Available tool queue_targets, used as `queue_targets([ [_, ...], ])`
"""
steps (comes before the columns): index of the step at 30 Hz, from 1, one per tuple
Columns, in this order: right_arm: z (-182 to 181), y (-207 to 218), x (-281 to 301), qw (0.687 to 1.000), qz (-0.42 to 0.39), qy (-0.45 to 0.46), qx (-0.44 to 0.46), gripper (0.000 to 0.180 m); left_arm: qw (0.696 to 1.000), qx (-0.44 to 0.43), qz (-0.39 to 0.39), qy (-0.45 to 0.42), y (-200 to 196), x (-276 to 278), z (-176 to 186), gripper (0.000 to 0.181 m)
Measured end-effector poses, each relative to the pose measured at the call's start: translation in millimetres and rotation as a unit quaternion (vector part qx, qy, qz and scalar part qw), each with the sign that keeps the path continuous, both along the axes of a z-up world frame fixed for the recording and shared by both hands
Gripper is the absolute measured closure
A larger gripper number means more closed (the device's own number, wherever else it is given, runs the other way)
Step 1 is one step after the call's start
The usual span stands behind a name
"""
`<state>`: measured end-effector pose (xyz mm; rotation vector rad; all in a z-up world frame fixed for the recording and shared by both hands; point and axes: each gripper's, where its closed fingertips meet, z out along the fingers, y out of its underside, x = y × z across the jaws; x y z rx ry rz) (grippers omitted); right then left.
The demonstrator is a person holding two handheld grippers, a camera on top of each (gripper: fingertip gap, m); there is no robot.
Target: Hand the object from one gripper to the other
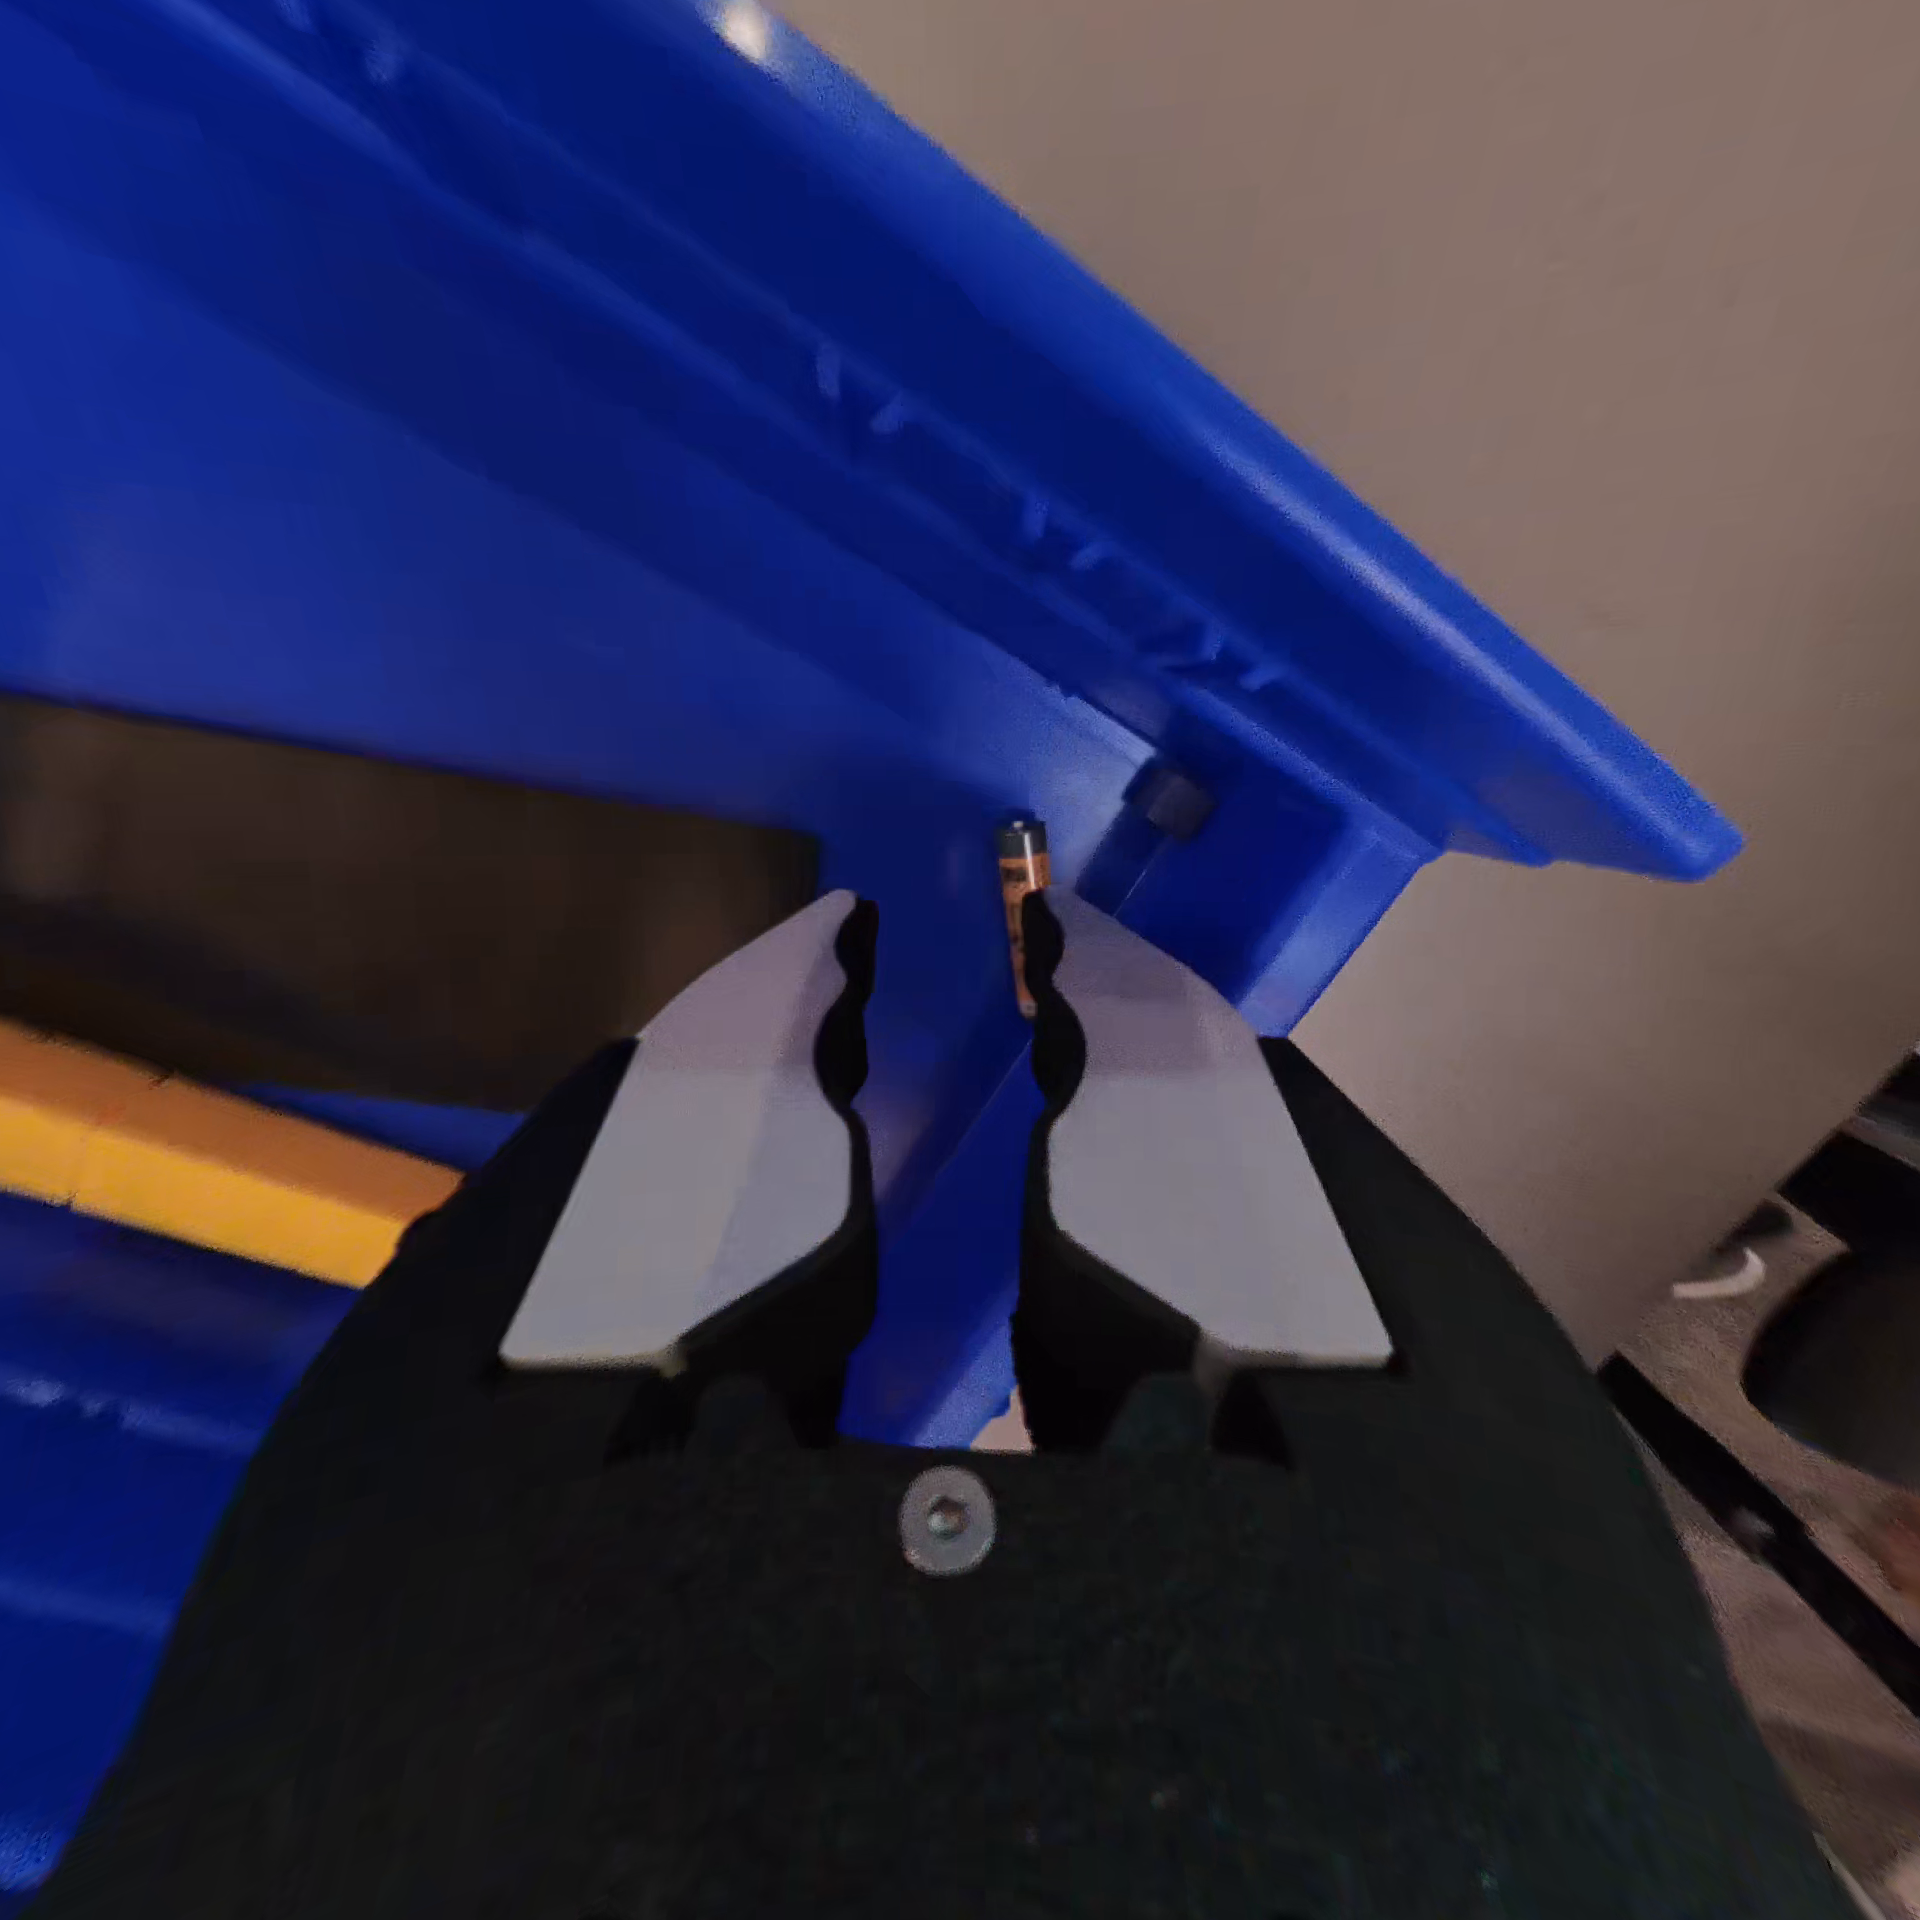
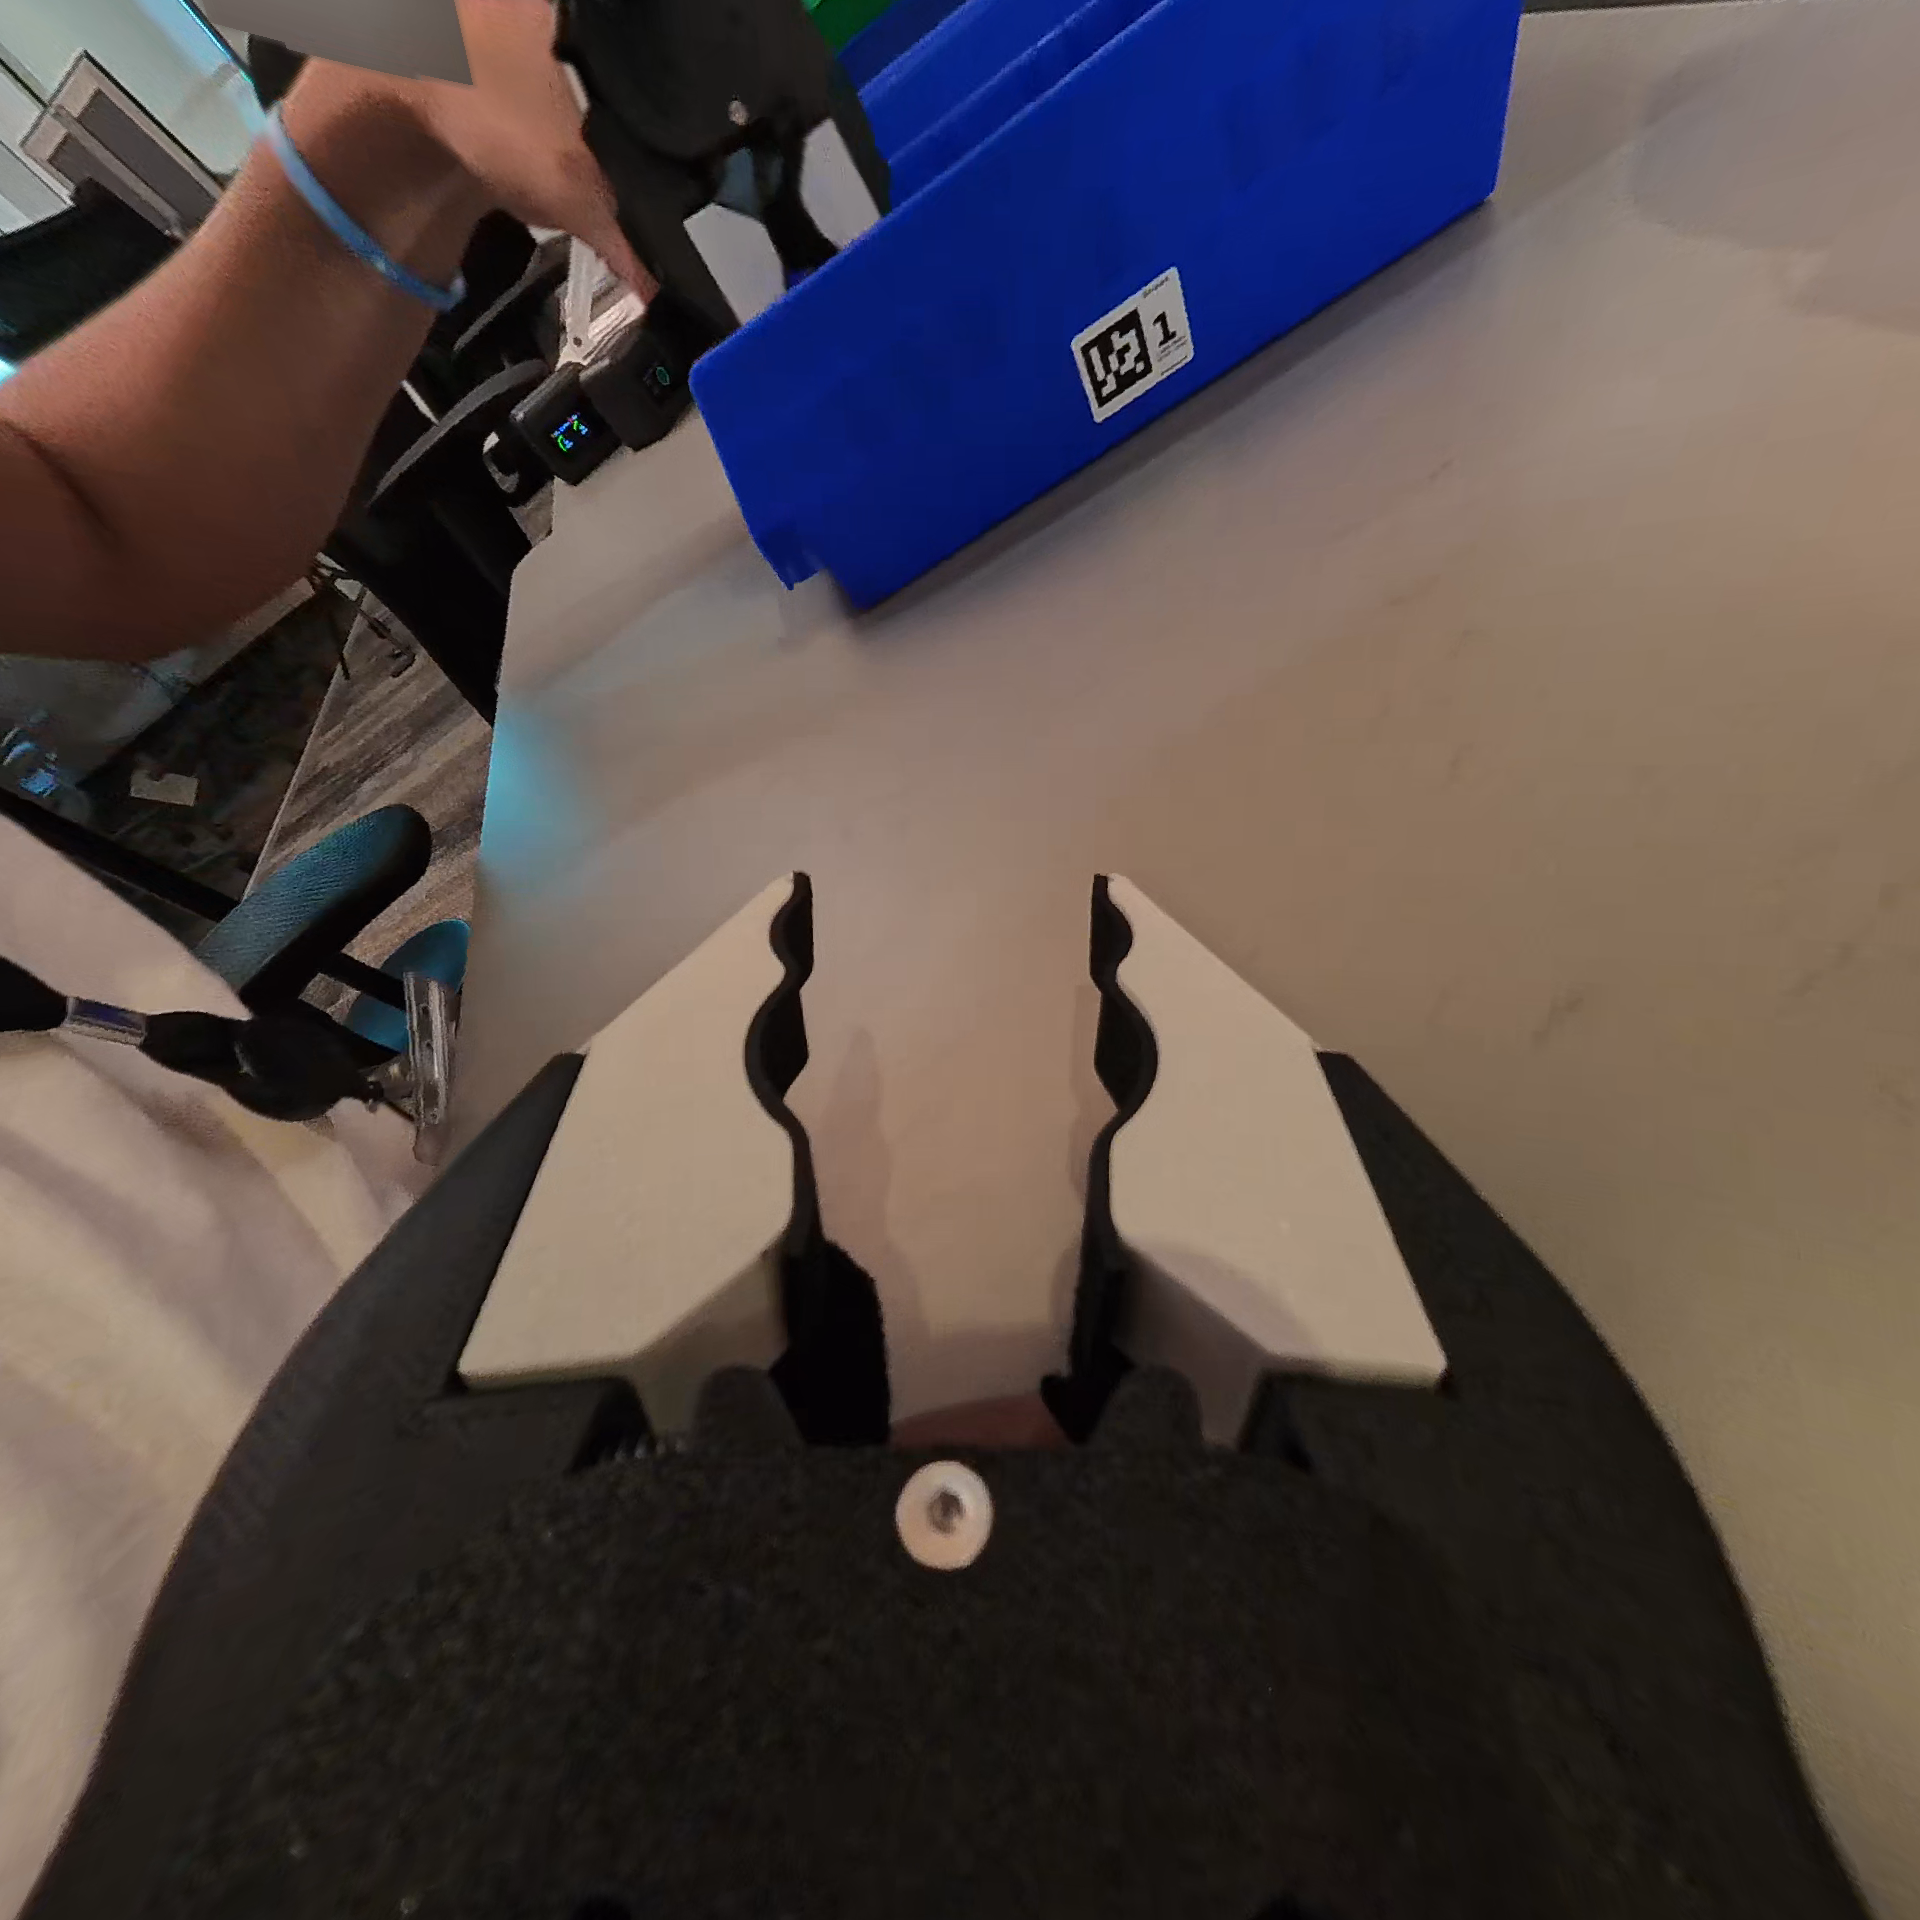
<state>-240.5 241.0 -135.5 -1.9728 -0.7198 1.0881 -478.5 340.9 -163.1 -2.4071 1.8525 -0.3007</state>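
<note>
A small orange-and-black battery (image 1: 1016, 914) with a metal tip lies in the corner of a blue bin (image 1: 623, 468). My left gripper (image 1: 945, 920) is inside the bin, open with a narrow gap. Its right fingertip (image 1: 1039, 935) is at the battery and partly covers it; I cannot tell if they touch. My right gripper (image 2: 951, 894) is open and empty, hovering over the grey table (image 2: 1351, 779) short of the blue bin (image 2: 1039, 260). In the right wrist view a person's arm (image 2: 260, 343) holds the black body of the left gripper (image 2: 717, 156) over the bin.
A yellow block (image 1: 187, 1164) lies in the bin at the left, beside a dark opening (image 1: 364, 894). The bin's side carries a white square tag (image 2: 1132, 343). The table's left edge (image 2: 499, 675) drops to a floor with chairs (image 2: 343, 894) and small screen devices (image 2: 566, 426). Across from one pair of fingers to the other is roughly 25 cm. To the yellow block (image 1: 187, 1164): left tips about 15 cm, right tips about 40 cm.
</note>
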Motion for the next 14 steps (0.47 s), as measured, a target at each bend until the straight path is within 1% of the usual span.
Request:
queue_targets([
  [4, -3.5, -4.1, 3.6, 1.0, 0.001, -0.005, -0.002, 0.126, 0.999, -0.048, -0.004, 0.001, 0.8, 6.9, -5.4, 0.149],
  [8, -4.1, -4.3, 4.0, 1.0, 0.006, -0.004, -0.007, 0.126, 0.997, -0.072, -0.014, 0.037, -8.0, 1.0, -14.2, 0.143],
  [10, -4.5, -4.2, 3.4, 1.0, 0.009, -0.002, -0.01, 0.126, 0.996, -0.076, -0.015, 0.044, -11.8, -0.2, -15.8, 0.14],
  [14, -5.9, -5.7, -0.1, 1.0, 0.02, -0.001, -0.016, 0.126, 0.995, -0.083, -0.001, 0.055, -10.3, -2.2, -19.3, 0.14],
])
